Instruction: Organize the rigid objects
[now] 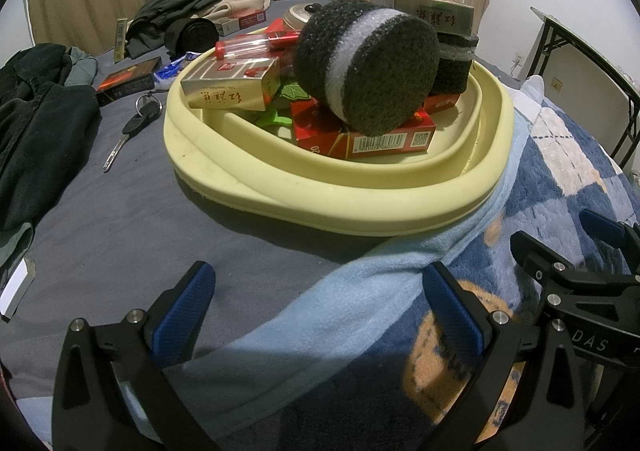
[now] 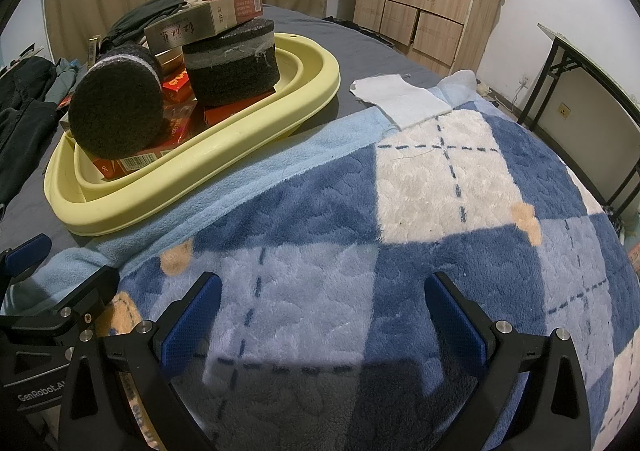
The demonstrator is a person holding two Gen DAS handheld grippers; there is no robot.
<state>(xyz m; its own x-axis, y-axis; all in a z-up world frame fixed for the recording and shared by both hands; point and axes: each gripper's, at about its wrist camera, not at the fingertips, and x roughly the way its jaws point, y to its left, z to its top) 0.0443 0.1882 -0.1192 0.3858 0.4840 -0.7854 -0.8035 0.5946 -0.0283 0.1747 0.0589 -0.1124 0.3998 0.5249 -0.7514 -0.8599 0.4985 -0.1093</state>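
**Yellow basin piled high, both grippers empty over the bedding**

The pale yellow basin sits on the grey bed sheet, its near rim resting on the edge of a blue checked fleece blanket. It is heaped with rigid things. A dark round sponge block with a pale band lies on its side, leaning on a red carton with a barcode. Behind it a second dark sponge block stands flat, and a silver-grey box with red characters rests on top of it. At the basin's left edge lies a gold-and-silver box; above it a clear tube with red caps lies across the pile. Something green shows between the boxes — too hidden to tell what.

Outside the basin, on the sheet to its left, lie a key on a ring, a dark red packet and dark clothes.

The left gripper hovers over the sheet and blanket edge just short of the basin, fingers spread wide, nothing between them. The right gripper hangs over the blanket beside it — fingers likewise apart and empty.
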